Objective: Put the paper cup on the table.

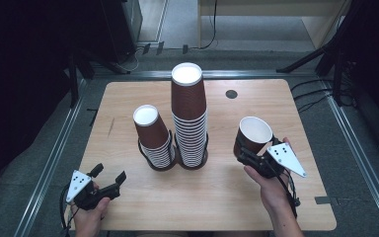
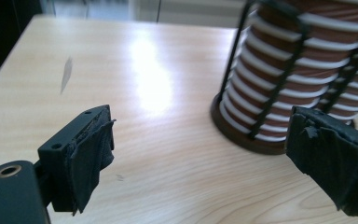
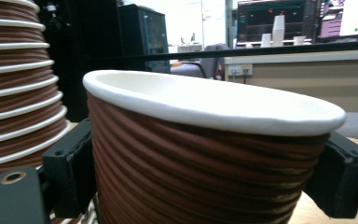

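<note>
The right hand-held gripper is clamping a single brown cup, mouth up, its jaws pressing the ribbed wall on either side just below the white rim. It is holding the cup above the counter at about 4 o'clock from the two stacks. The left hand-held gripper is standing wide with nothing between its pads, low at about 7 o'clock from the short stack, pointing toward its wire holder.

The cup probably belongs on a stack, so it is worth turning it mouth down first, since both stacks are sitting upside down. The tall stack is leaning little; centring the cup over a top and lowering straight is keeping it from tipping. The free gripper could be steadying the holder's base.
</note>
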A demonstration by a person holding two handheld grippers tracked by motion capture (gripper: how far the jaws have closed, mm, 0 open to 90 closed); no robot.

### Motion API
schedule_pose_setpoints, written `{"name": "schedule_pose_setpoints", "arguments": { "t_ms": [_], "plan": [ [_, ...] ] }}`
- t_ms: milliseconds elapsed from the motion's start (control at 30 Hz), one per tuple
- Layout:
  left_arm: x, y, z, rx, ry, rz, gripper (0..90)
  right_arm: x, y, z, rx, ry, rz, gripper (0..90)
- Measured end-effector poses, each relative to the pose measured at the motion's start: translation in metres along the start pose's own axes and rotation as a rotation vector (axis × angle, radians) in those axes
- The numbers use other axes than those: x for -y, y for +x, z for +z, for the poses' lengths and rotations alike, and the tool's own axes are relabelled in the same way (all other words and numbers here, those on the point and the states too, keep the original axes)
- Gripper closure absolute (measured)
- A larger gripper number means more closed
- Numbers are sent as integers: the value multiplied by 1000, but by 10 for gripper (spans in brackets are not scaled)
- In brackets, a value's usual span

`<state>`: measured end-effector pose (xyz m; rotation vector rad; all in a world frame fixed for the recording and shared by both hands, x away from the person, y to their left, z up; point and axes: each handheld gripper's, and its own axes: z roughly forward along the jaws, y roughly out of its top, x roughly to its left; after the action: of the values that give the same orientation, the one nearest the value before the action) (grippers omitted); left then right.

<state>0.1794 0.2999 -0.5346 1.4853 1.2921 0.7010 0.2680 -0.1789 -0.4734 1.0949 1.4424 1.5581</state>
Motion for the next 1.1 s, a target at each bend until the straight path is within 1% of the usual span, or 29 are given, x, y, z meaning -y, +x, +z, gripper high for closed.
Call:
{"name": "schedule_pose_setpoints", "arguments": {
  "t_ms": [67, 233, 300, 367, 400, 467, 533, 633, 667, 700, 733, 767, 800, 900, 1000, 1100],
  "plan": [
    [1, 5, 2, -23, 11, -9, 82, 1, -2, 2, 16, 1, -2, 115],
    [3, 11, 5, -47, 27, -17, 82, 4, -7, 7, 55, -9, -37, 118],
    [4, 12, 7, -56, 33, -16, 82, 4, -10, 11, 87, -2, -38, 118],
    [7, 14, 9, -73, 42, -12, 82, 5, -16, 15, 114, -13, -38, 118],
    [7, 15, 9, -73, 49, -12, 82, 6, -17, 16, 123, -12, -37, 118],
    [7, 16, 10, -74, 48, -16, 82, 8, -21, 22, 149, -13, -54, 116],
    [8, 16, 11, -71, 49, -19, 82, 11, -24, 28, 180, 12, -77, 114],
    [8, 16, 11, -57, 50, -27, 82, 17, -32, 38, 207, 35, -78, 114],
    [8, 16, 11, -55, 50, -29, 82, 19, -35, 41, 220, 47, -91, 114],
    [8, 17, 11, -53, 49, -31, 82, 21, -38, 44, 221, 50, -79, 113],
    [8, 17, 11, -52, 49, -33, 82, 23, -41, 47, 216, 45, -52, 113],
    [8, 17, 11, -50, 50, -34, 82, 24, -43, 49, 216, 39, -41, 112],
    [8, 17, 11, -49, 50, -34, 82, 26, -45, 52, 219, 40, -40, 112],
    [8, 16, 12, -46, 55, -27, 82, 31, -50, 62, 241, 76, -81, 110],
    [8, 15, 12, -44, 56, -16, 82, 34, -55, 72, 256, 91, -71, 107],
    [8, 16, 12, -41, 54, -24, 82, 36, -61, 81, 268, 97, -52, 106]
  ]
}}
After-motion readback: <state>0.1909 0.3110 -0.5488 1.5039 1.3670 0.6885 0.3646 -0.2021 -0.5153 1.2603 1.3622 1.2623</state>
